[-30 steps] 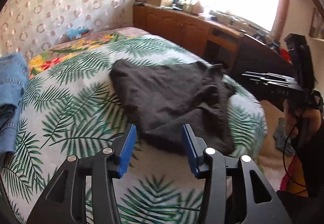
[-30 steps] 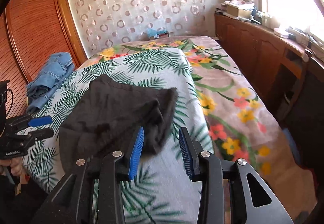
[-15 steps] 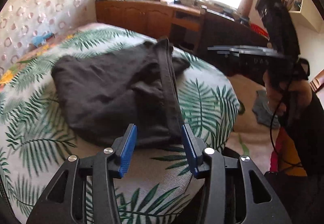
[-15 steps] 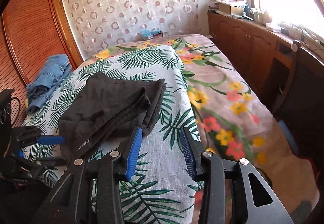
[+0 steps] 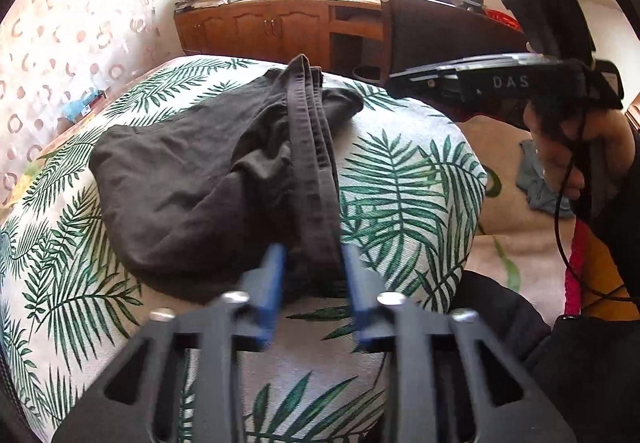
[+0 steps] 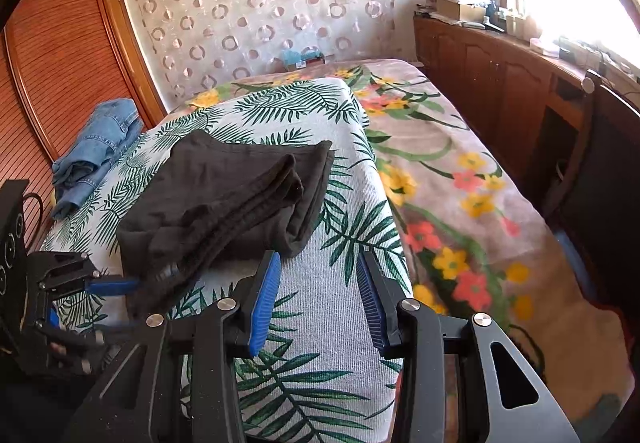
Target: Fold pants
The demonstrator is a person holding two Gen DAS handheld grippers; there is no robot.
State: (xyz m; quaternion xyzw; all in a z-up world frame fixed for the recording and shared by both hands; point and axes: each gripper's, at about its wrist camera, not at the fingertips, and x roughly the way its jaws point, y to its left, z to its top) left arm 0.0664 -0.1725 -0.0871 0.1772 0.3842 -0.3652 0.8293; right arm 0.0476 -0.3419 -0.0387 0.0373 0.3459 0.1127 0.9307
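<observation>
Black pants lie folded in a loose heap on the palm-leaf sheet of the bed. My left gripper is open, its blue pads on either side of the pants' waistband at the near edge. In the right wrist view the pants lie ahead and left of my right gripper, which is open and empty above the sheet. The left gripper shows there at the pants' near left corner. The right gripper shows in the left view, raised at the right.
Folded blue jeans lie at the bed's left edge by a wooden wardrobe. A floral blanket covers the bed's right side. A wooden cabinet with clutter runs under the window. A dark chair stands at the right.
My left gripper has swung round to the pants' waistband end and moved in until its pads straddle the band. My right gripper has drawn back off the pants, still open.
</observation>
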